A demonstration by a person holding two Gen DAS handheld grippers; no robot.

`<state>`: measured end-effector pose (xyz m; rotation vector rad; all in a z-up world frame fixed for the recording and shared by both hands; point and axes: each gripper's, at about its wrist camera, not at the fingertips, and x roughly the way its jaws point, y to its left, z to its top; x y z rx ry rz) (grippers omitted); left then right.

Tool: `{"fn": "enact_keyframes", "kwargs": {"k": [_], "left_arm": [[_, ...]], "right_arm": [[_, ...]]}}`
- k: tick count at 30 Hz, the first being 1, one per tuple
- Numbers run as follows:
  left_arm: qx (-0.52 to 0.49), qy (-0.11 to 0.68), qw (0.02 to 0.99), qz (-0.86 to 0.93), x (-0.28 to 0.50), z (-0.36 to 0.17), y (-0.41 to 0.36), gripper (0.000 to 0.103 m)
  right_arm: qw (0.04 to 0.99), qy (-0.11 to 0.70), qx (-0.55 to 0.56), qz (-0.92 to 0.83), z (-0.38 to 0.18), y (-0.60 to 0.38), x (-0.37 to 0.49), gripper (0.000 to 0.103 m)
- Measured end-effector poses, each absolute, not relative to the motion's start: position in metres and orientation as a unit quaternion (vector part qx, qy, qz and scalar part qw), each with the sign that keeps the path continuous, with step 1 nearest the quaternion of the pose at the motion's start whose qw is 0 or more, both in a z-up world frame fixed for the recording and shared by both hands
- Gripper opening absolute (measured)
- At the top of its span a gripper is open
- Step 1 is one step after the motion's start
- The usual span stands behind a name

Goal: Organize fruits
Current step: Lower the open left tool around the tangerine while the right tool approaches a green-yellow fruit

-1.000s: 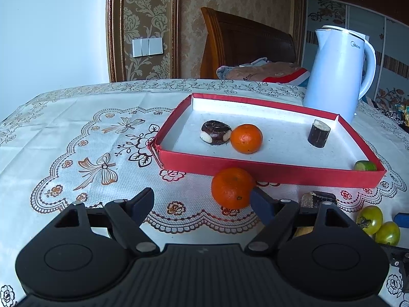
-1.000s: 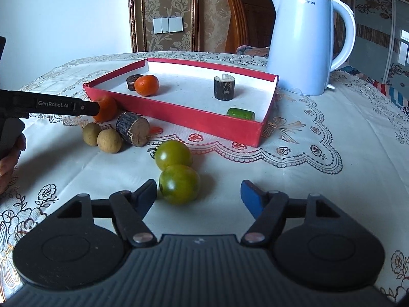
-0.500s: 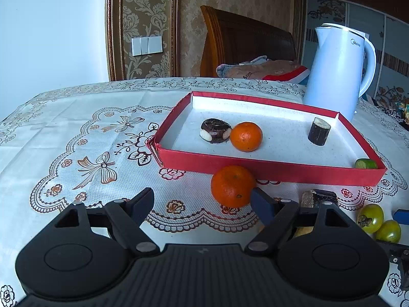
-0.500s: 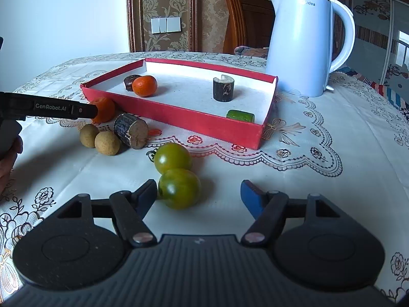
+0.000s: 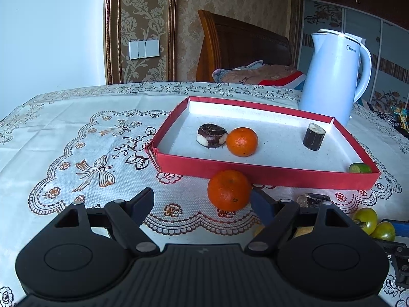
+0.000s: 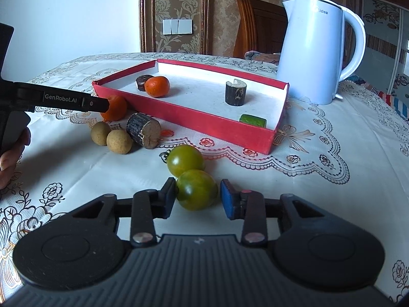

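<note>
while the right gripper (image 6: 197, 196) was closing, its jaws were drawn in around the nearer green tomato (image 6: 196, 189) on the tablecloth (image 6: 319, 179), the left pad touching it and a slight gap seen at the right. the left gripper (image 5: 202, 204) was held wide open, empty, by an orange (image 5: 228, 190) against the red tray's (image 5: 281, 176) near edge.

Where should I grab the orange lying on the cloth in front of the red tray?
Across the widest middle of the orange, one pad on each side, coming from the near side: it is round, the red tray stands close behind, and both flanks look free.
</note>
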<state>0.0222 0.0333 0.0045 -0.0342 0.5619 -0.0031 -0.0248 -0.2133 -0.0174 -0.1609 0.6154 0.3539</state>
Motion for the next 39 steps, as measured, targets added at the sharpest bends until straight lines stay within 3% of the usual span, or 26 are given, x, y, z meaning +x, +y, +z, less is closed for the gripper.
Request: {"fn": "enact_keyframes", "kwargs": {"k": [14, 27, 33, 35, 37, 39], "left_arm": [[0.028, 0.295, 0.955, -0.003, 0.043, -0.005, 0.012, 0.082], [0.010, 0.303, 0.953, 0.005, 0.049, -0.009, 0.018, 0.082], [0.016, 0.298, 0.954, -0.013, 0.046, -0.007, 0.015, 0.065], [0.017, 0.299, 0.954, -0.026, 0.044, -0.007, 0.014, 0.051], [0.022, 0.298, 0.954, -0.036, 0.042, -0.006, 0.012, 0.043], [0.026, 0.297, 0.954, -0.038, 0.041, -0.007, 0.010, 0.042]], "right_arm": [[0.934, 0.302, -0.074, 0.174, -0.018, -0.214, -0.025, 0.034], [0.934, 0.303, -0.069, 0.174, -0.018, -0.215, -0.024, 0.034], [0.935, 0.302, -0.069, 0.173, -0.017, -0.216, -0.025, 0.033], [0.935, 0.303, -0.065, 0.170, -0.017, -0.216, -0.024, 0.034], [0.935, 0.303, -0.064, 0.170, -0.016, -0.215, -0.024, 0.034], [0.936, 0.303, -0.066, 0.169, -0.016, -0.215, -0.024, 0.034]]}}
